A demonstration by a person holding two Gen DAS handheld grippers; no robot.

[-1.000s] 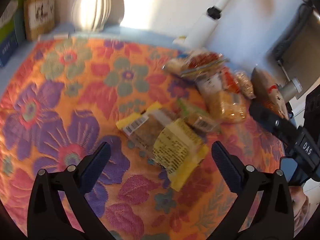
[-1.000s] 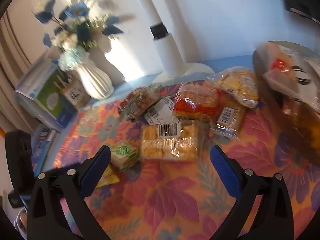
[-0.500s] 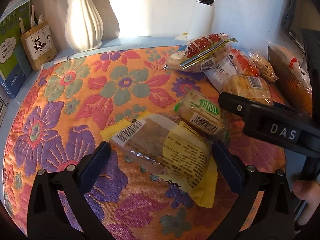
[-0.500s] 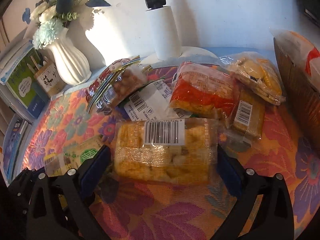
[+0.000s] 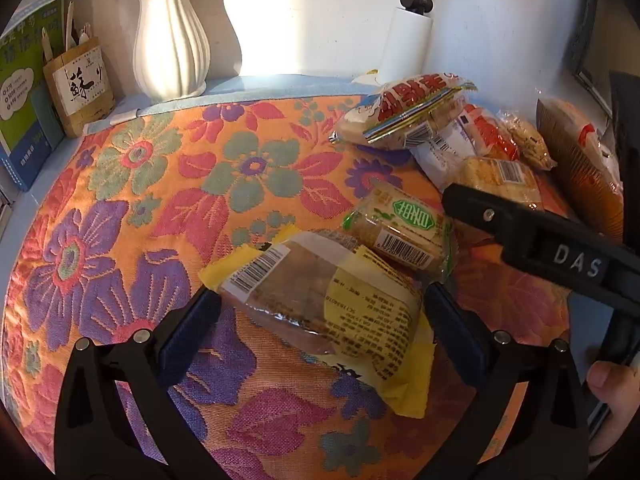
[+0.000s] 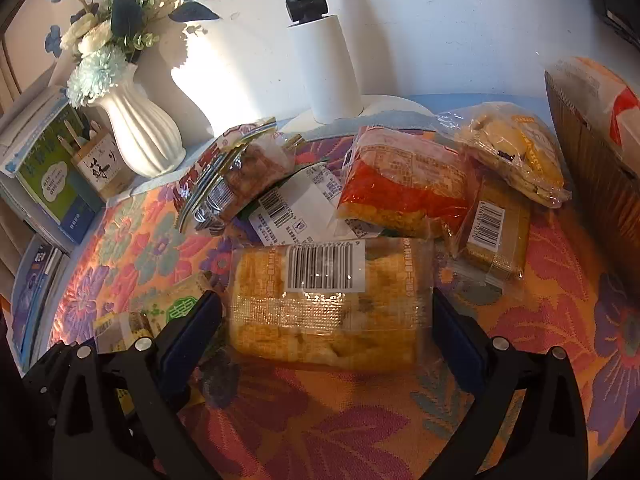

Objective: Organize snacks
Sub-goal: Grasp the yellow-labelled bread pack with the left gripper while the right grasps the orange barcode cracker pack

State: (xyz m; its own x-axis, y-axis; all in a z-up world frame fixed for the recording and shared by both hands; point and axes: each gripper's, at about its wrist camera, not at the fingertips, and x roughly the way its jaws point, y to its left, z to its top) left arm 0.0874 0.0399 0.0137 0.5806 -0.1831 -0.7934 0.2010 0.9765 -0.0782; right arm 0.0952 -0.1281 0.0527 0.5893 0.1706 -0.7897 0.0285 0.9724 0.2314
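Observation:
My left gripper (image 5: 322,332) is open and straddles a brown cake in a clear and yellow wrapper (image 5: 320,304) lying on the floral cloth (image 5: 160,208). Just beyond it lies a small green-labelled packet (image 5: 400,228). My right gripper (image 6: 324,340) is open too, its blue pads on either side of a yellow cake packet with a large barcode (image 6: 328,300). Behind that packet lie a red-and-orange packet (image 6: 404,184), a white-labelled packet (image 6: 304,208), a brown bar (image 6: 496,236) and a clear bag of yellow snacks (image 6: 516,152). The right gripper's black body (image 5: 560,260) crosses the left wrist view.
A white ribbed vase (image 5: 172,40) with flowers, a wooden holder (image 5: 80,84) and books (image 5: 20,92) stand at the back left. A white lamp post (image 6: 328,56) rises by the wall. A tall brown bag (image 6: 600,152) stands at the right. A hand (image 5: 612,384) shows at the right edge.
Both grippers have come forward and lower over the cloth. Each now has a packet between its open fingers, where a second ago the packets lay well ahead.

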